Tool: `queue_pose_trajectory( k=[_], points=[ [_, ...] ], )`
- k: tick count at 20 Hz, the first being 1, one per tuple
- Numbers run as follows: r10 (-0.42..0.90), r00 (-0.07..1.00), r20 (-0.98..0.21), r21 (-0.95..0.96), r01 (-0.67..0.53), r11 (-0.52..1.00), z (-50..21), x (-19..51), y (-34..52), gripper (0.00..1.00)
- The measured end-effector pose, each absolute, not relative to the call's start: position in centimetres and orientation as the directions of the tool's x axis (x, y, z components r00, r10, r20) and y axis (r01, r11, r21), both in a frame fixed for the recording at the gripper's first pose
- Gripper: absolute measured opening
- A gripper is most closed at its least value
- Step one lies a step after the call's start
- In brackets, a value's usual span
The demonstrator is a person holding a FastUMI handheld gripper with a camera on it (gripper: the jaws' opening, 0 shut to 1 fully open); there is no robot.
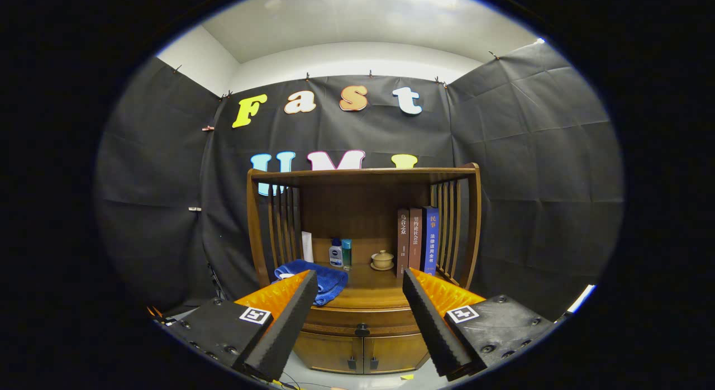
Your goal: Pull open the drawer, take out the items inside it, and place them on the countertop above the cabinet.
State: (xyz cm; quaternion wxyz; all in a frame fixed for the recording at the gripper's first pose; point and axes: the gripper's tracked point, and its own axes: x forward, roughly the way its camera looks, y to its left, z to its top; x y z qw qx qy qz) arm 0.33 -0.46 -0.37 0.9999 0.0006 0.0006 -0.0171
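while spread, jaws before drawer (362,318)

Black cloth walls (530,155), white ceiling (357,21)

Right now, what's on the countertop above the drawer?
On the countertop: a blue towel, two small bottles, a lidded cup on a saucer and three upright books. The drawer is shut, so its contents are hidden. The claw is open, holding nothing.
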Motion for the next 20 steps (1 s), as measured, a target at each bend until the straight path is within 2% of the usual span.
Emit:
queue_pose_trajectory(
  k=[4, 10, 20],
  points=[
    [-0.028, 1.0, -0.003, 0.011, 0.029, 1.0, -1.4, 1.2, -0.4, 0.98],
    [-0.044, 0.997, -0.066, 0.015, 0.045, 0.999, -6.1, 3.7, -0.9, 0.99],
    [-0.038, 0.978, -0.207, 0.039, 0.047, 0.998, -16.7, 9.9, -1.5, 0.99]
  ],
)
